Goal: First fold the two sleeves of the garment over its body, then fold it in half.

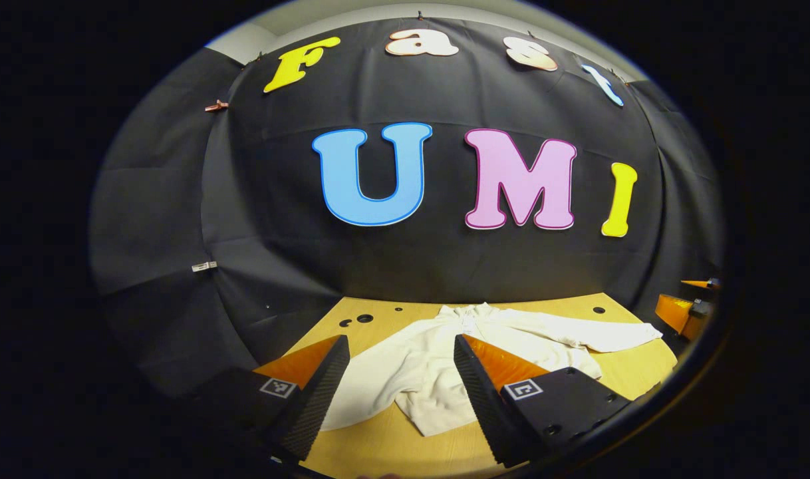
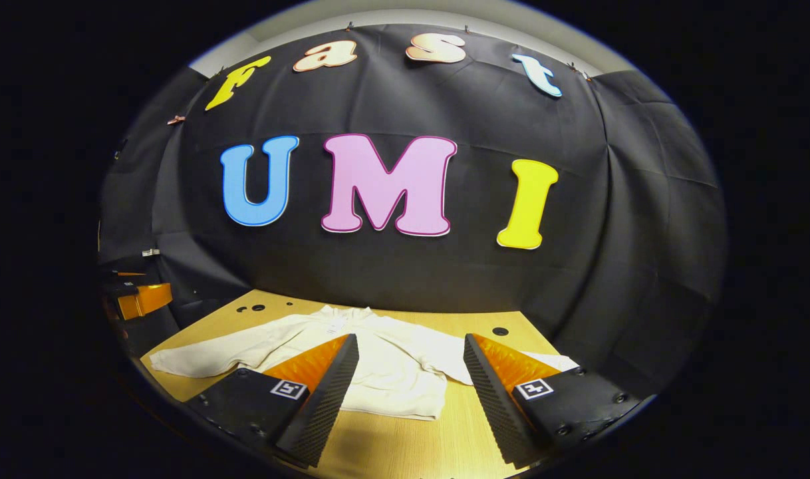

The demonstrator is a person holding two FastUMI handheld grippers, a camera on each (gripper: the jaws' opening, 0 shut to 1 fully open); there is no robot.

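A cream long-sleeved garment (image 1: 438,366) lies flat on the wooden table (image 1: 392,452), collar toward the far wall and both sleeves spread out to the sides. In the left gripper view my left gripper (image 1: 400,392) hovers open above the garment's near hem, nothing between its fingers. One sleeve (image 1: 604,332) stretches off to the right there. In the right gripper view the same garment (image 2: 385,366) lies ahead, and my right gripper (image 2: 408,392) stands open over its hem. A sleeve (image 2: 212,352) runs out to the left in that view.
Round holes (image 1: 364,319) dot the tabletop near the back wall. The other gripper shows at the right edge (image 1: 687,309) of the left gripper view and at the left edge (image 2: 139,299) of the right gripper view. Black cloth walls close in the table on three sides.
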